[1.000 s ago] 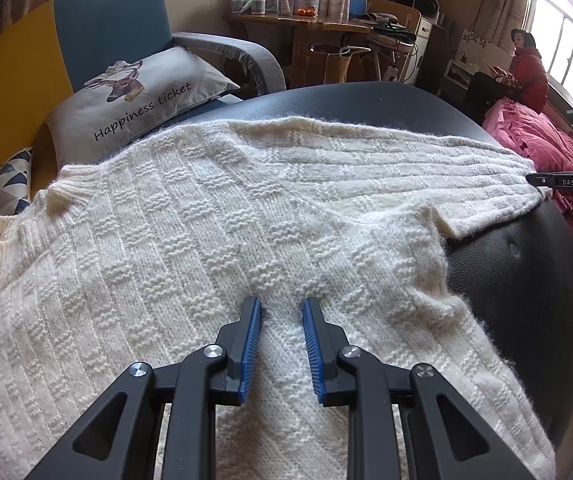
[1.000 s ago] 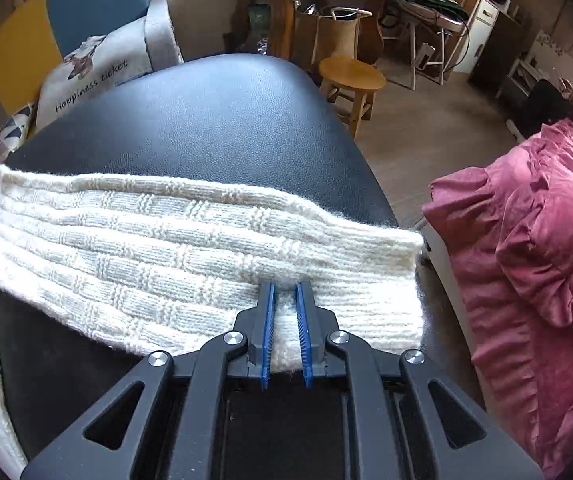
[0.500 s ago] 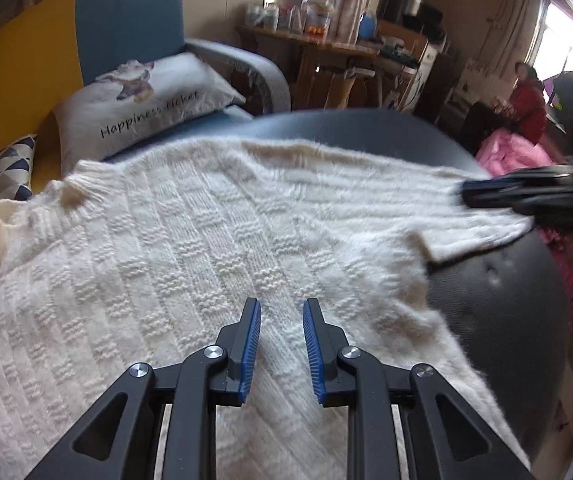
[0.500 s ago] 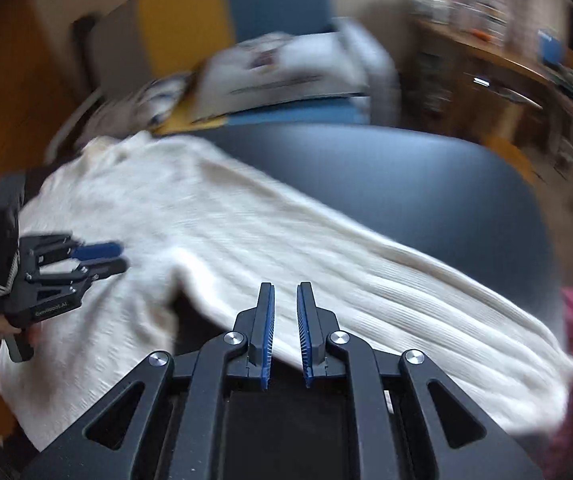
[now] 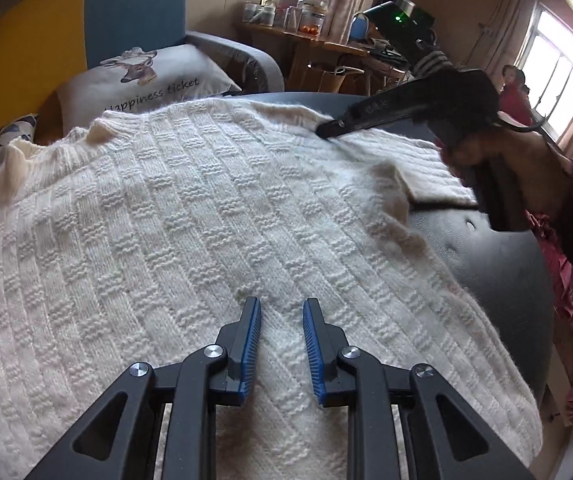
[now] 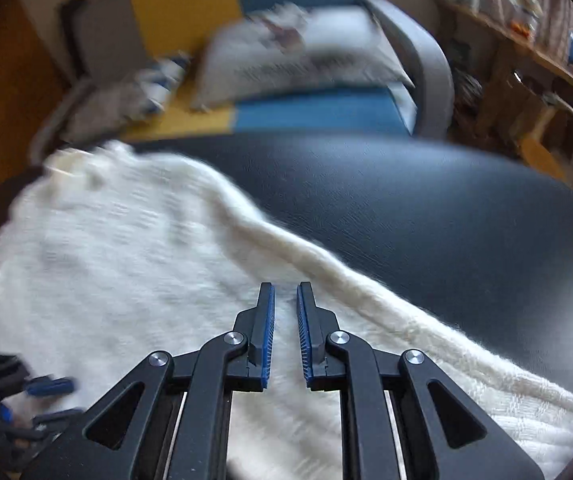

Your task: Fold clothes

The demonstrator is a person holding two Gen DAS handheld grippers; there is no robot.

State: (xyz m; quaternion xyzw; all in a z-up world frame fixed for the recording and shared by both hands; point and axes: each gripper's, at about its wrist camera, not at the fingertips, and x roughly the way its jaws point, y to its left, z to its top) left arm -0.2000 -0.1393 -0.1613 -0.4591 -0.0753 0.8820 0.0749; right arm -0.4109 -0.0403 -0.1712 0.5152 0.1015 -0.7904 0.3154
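Two grippers over one cream sweater point(image 5: 190, 216), spread flat on black padded surface point(image 6: 426, 208). Left gripper point(image 5: 281, 312): parted, empty, above body panel. Right gripper point(image 6: 285, 308): narrow gap, nothing visibly clamped, nearer the sleeve point(image 5: 418, 160) running rightward from the body.

A lived-in home room: cushioned armchair point(image 5: 134, 12), cluttered wooden table point(image 5: 306, 42), curtained window point(image 5: 558, 68).
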